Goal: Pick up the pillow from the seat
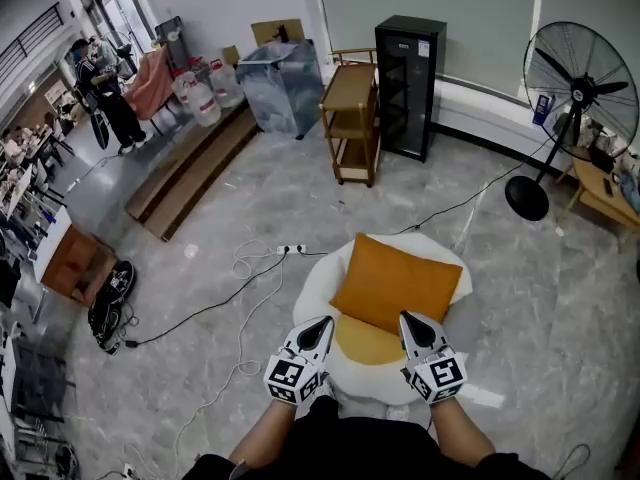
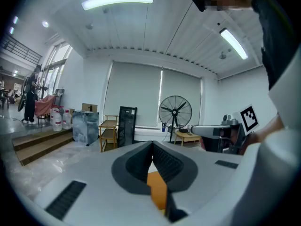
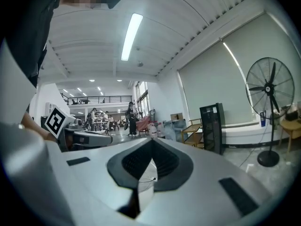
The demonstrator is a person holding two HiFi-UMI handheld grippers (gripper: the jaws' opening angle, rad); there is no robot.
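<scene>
Hovering at the seat's (image 1: 318, 273) six o'clock, poised to flank it, the left gripper (image 1: 321, 324) and right gripper (image 1: 409, 321) show closed, empty fingers (image 2: 137, 165). The orange pillow (image 1: 395, 283) rests on the seat, seemingly propped toward twelve.

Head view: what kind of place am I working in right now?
Probably an open workshop or lab hall, not a home: a big pedestal fan, cables trailing loose over the floor, and people at desks far left.

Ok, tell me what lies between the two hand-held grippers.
Head view: the near edge of the orange pillow and a yellow seat pad lie between the left hand-held gripper and the right hand-held gripper.
</scene>
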